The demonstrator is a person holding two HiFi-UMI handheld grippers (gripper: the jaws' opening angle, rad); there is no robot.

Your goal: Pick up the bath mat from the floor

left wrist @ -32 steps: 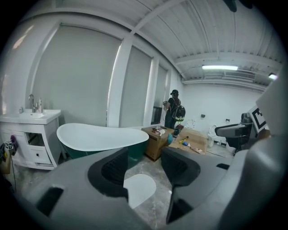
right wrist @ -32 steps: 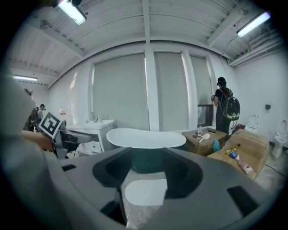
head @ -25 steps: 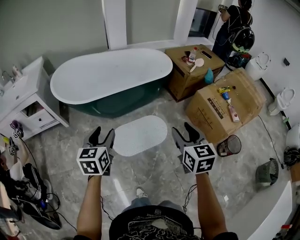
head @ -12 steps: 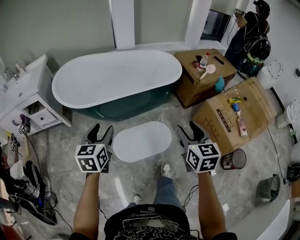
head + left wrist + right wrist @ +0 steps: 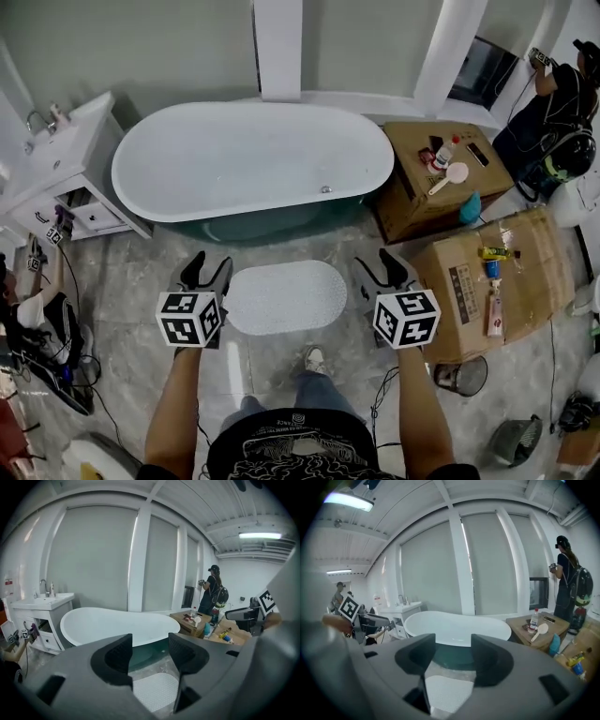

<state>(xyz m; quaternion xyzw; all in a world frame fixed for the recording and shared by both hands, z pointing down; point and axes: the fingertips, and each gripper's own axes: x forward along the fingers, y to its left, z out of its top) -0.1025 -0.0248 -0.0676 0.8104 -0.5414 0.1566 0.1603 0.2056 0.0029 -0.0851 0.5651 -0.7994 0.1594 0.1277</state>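
Now nearer the bath mat (image 5: 284,296)

The bath mat (image 5: 286,296) looks like matt white rubber or plastic, finely nubbed. The floor (image 5: 122,281) is polished grey marble-look tile. The bathtub (image 5: 253,159) is smooth, glossy white inside. The cardboard boxes (image 5: 534,281) are matt brown.

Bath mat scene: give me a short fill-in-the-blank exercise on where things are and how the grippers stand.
The white bath mat lies flat on the ____ before the bathtub. In the head view it shows between the left gripper and right gripper, whose fingers stand ____, holding nothing. The red-capped bottle stands on a cardboard ____.
Missing: floor; open; box.
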